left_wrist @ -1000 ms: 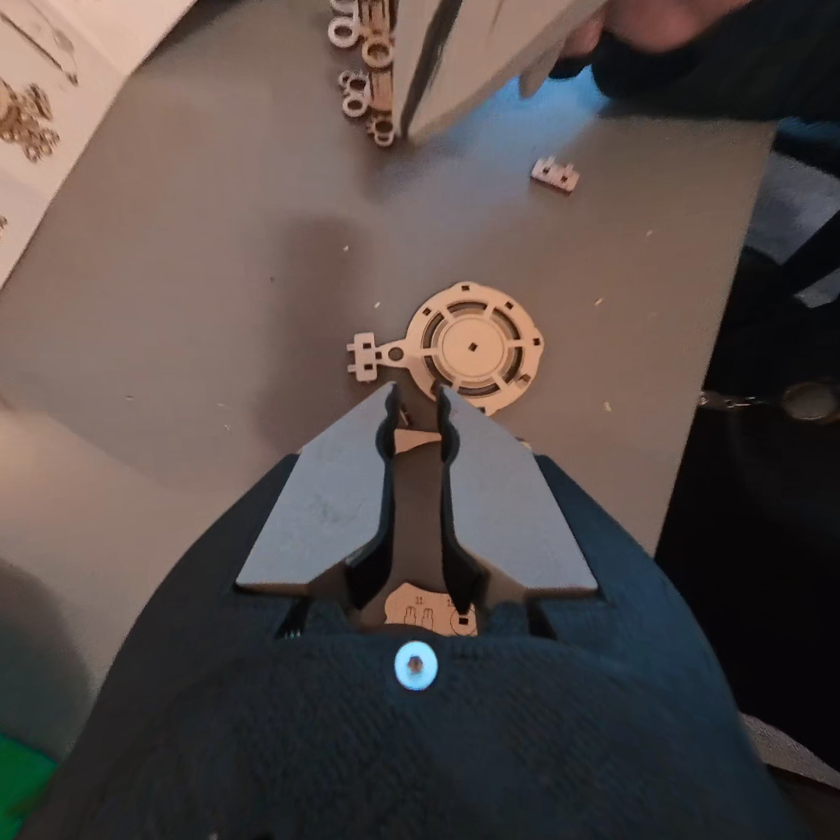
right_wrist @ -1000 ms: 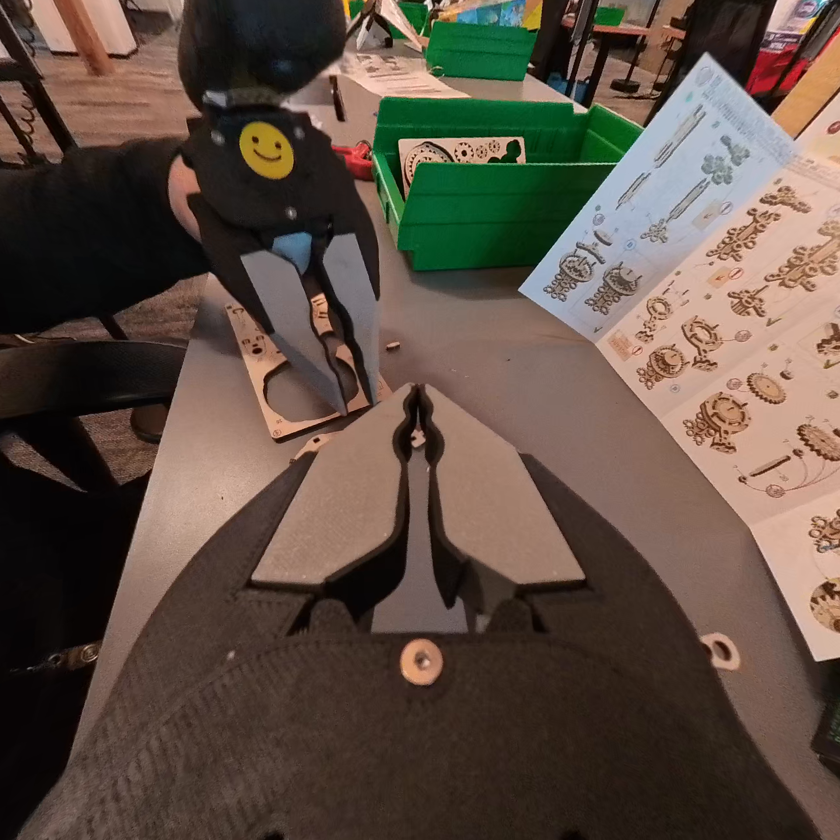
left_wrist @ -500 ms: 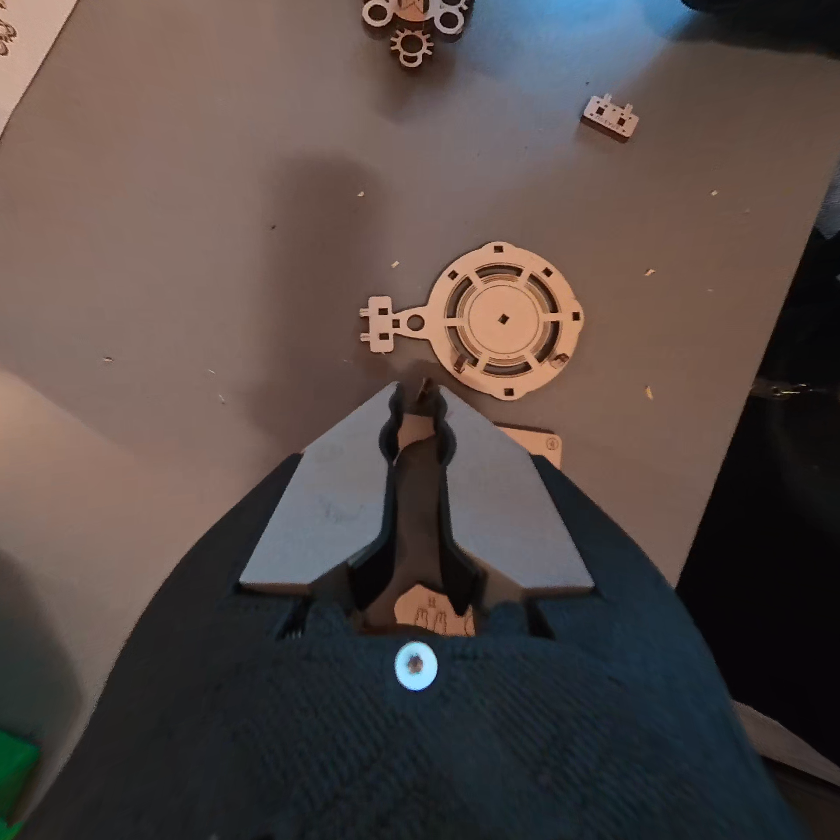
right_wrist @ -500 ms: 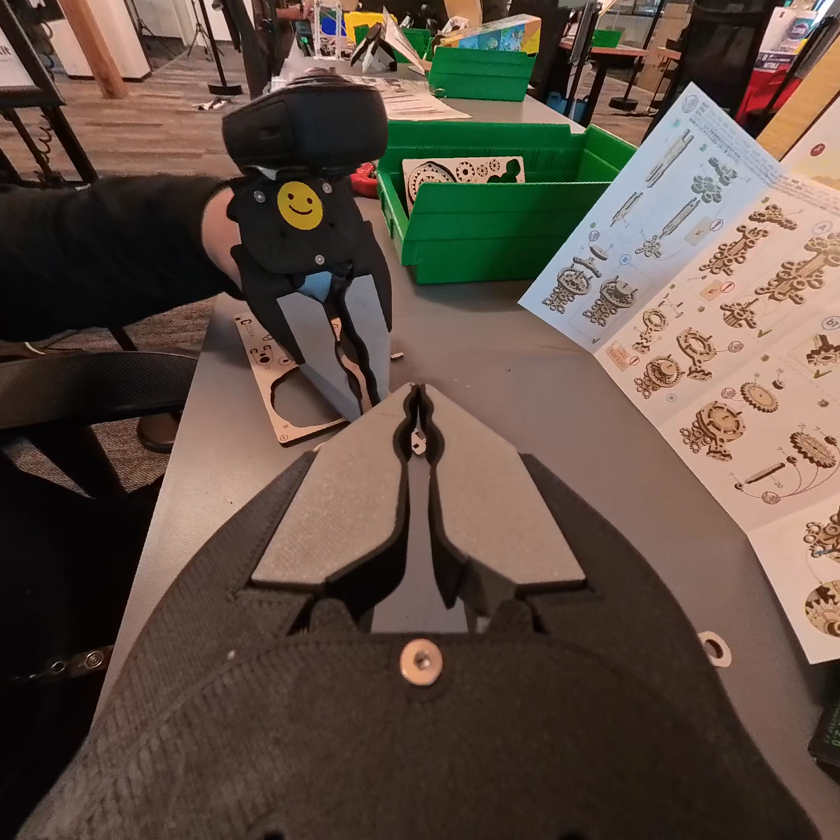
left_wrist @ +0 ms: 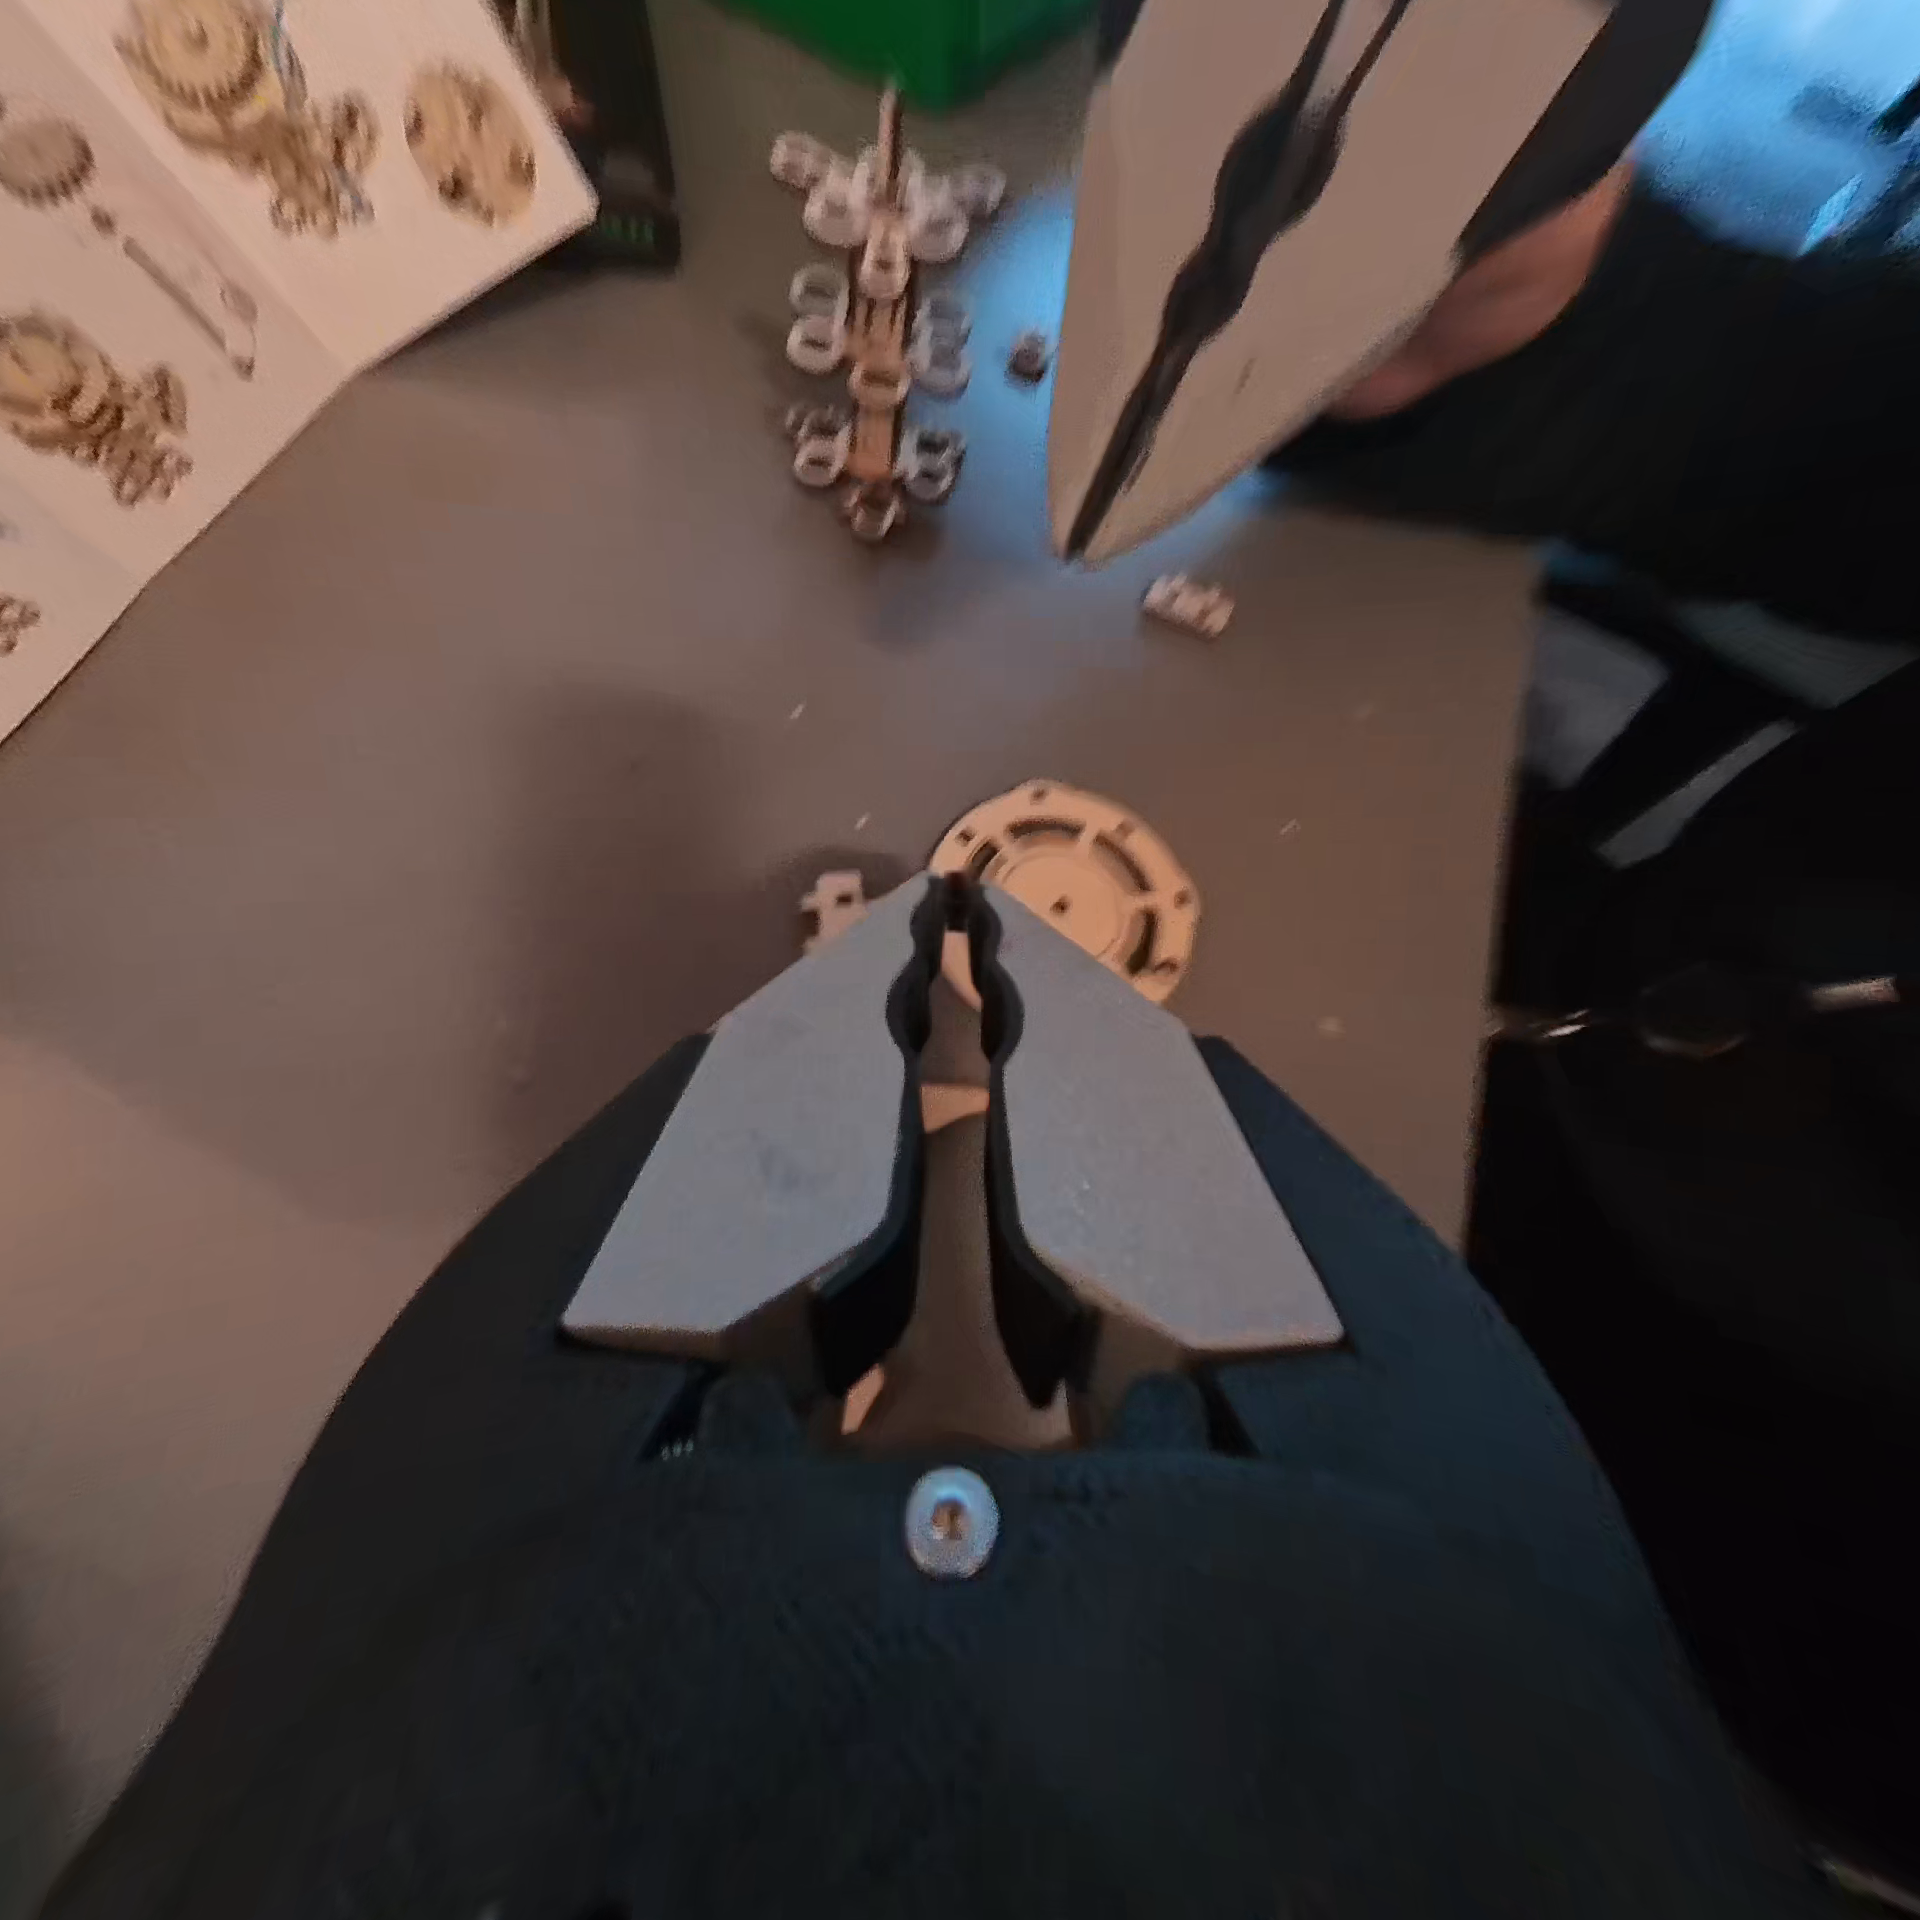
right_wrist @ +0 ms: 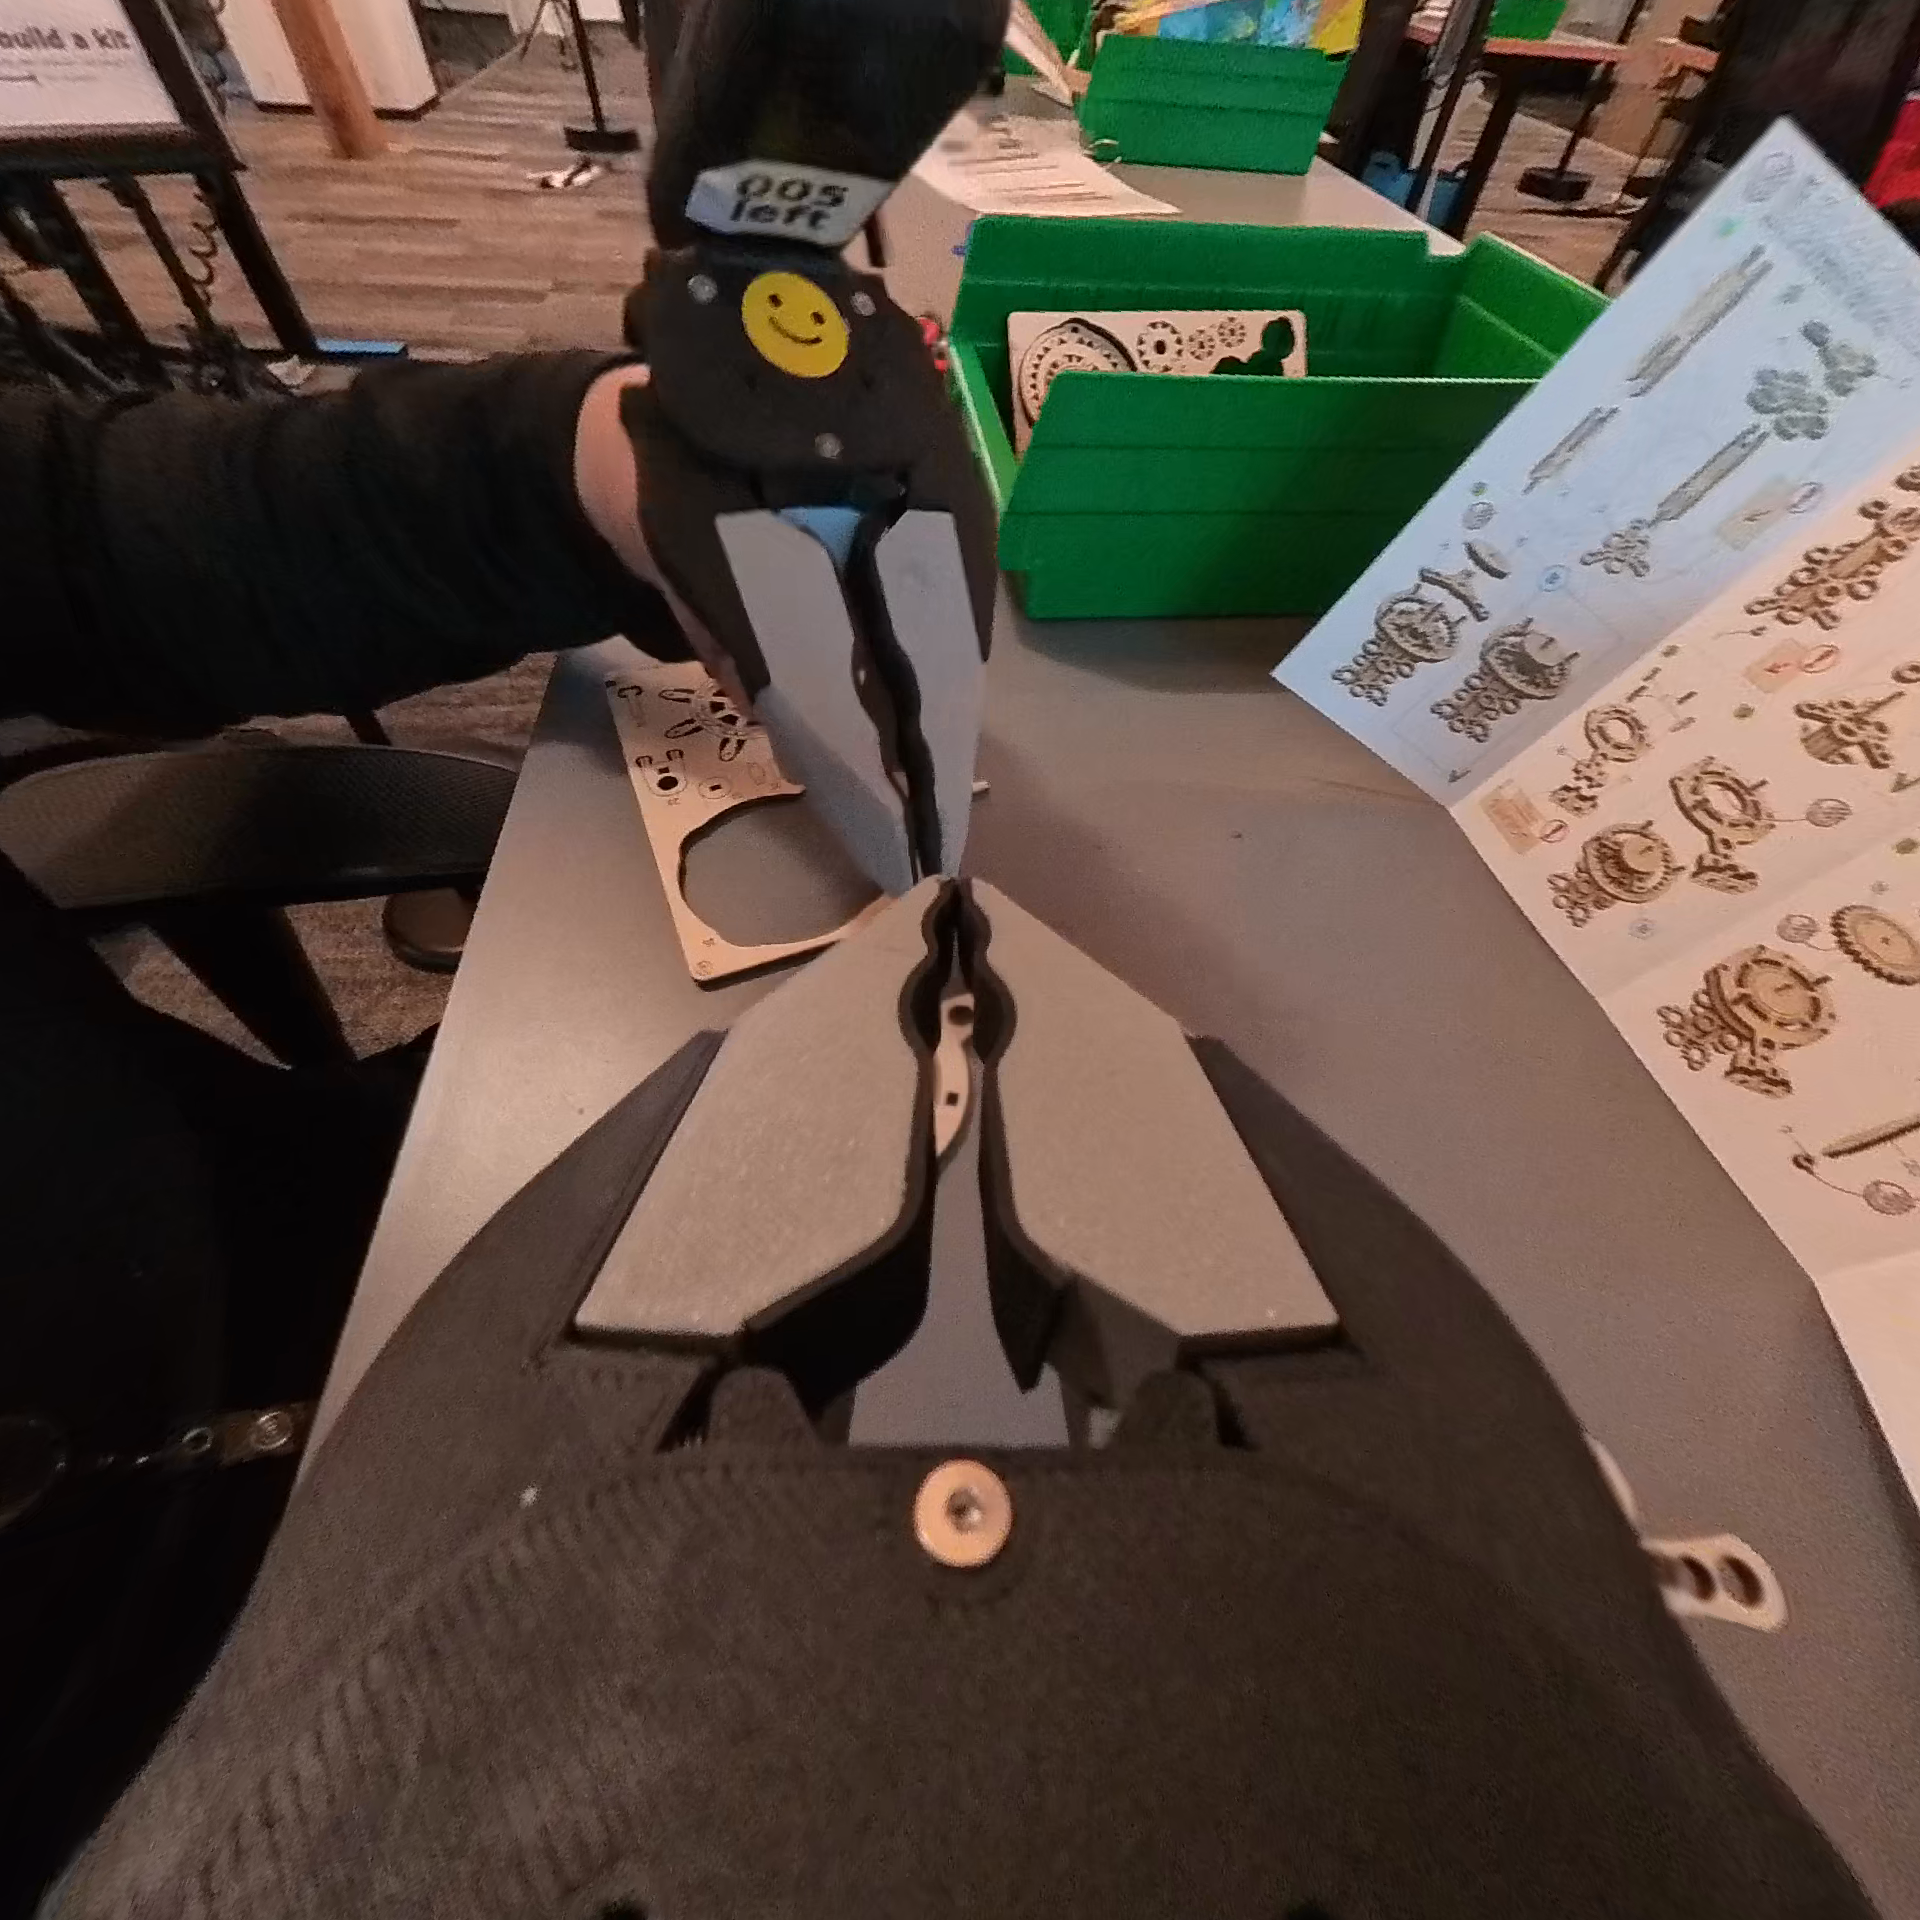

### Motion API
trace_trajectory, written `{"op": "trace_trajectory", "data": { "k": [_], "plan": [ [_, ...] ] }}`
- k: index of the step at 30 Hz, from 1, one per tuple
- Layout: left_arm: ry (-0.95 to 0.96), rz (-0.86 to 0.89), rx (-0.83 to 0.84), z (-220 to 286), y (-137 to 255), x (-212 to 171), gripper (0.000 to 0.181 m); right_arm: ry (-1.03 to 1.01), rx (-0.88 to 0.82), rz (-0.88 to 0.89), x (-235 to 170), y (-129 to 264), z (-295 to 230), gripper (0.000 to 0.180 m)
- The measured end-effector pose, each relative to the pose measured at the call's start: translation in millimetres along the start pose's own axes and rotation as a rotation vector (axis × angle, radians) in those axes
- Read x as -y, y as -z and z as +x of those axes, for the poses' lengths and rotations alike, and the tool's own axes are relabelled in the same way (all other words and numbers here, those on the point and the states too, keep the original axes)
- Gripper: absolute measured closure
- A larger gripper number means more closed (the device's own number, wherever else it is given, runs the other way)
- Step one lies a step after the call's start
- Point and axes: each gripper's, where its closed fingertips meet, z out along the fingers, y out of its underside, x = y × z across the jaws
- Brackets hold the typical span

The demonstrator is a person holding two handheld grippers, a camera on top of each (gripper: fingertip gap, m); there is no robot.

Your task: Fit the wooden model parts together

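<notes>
Grey table (left_wrist: 499,852) in an open workshop, with an instruction sheet (right_wrist: 1662,831) spread along one side and a green bin (right_wrist: 1247,499) behind.

Change from half a second ago: the two grippers, then well apart, now meet tip to tip. The left gripper (right_wrist: 925,868) has risen and tilted, and its fingers slope down to end just beside the tips of the right gripper (right_wrist: 956,894). In the left wrist view the right gripper (left_wrist: 1081,545), out of frame before, fills the upper right, blurred. The disc (left_wrist: 1081,894), earlier fully exposed, is now partly covered by the left gripper (left_wrist: 951,894). It lies flat on the table, and a strip of it shows through the gap between the right fingers (right_wrist: 790,1174).

Both claws are narrow, their tips together. Whether either pinches a small piece cannot be told.

A gear tower (left_wrist: 883,312) and a small loose part (left_wrist: 1190,605) stand farther back. A cut-out sheet (right_wrist: 727,831) lies by the table edge, and a second sheet (right_wrist: 1153,353) leans inside the bin.

Markings: a yellow smiley sticker (right_wrist: 795,324) and a grey printed tag (right_wrist: 779,203) on the left gripper; a white sign (right_wrist: 73,62) on a stand at far left.
</notes>
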Motion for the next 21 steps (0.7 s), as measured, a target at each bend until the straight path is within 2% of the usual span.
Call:
{"op": "trace_trajectory", "data": {
  "k": [6, 14, 21],
  "plan": [
    [0.124, 0.23, -0.258, 32, 18, 35, 0.18, 0.013, 0.14, 0.06, 11, 2, -24, 0.18],
    [0.247, 0.269, -0.534, 62, 28, 45, 0.18, 0.161, 0.224, 0.064, 16, 5, -52, 0.18],
    [0.328, 0.23, -0.69, 76, 30, 42, 0.18, 0.336, 0.153, 0.028, 13, 5, -58, 0.179]
  ]
}}
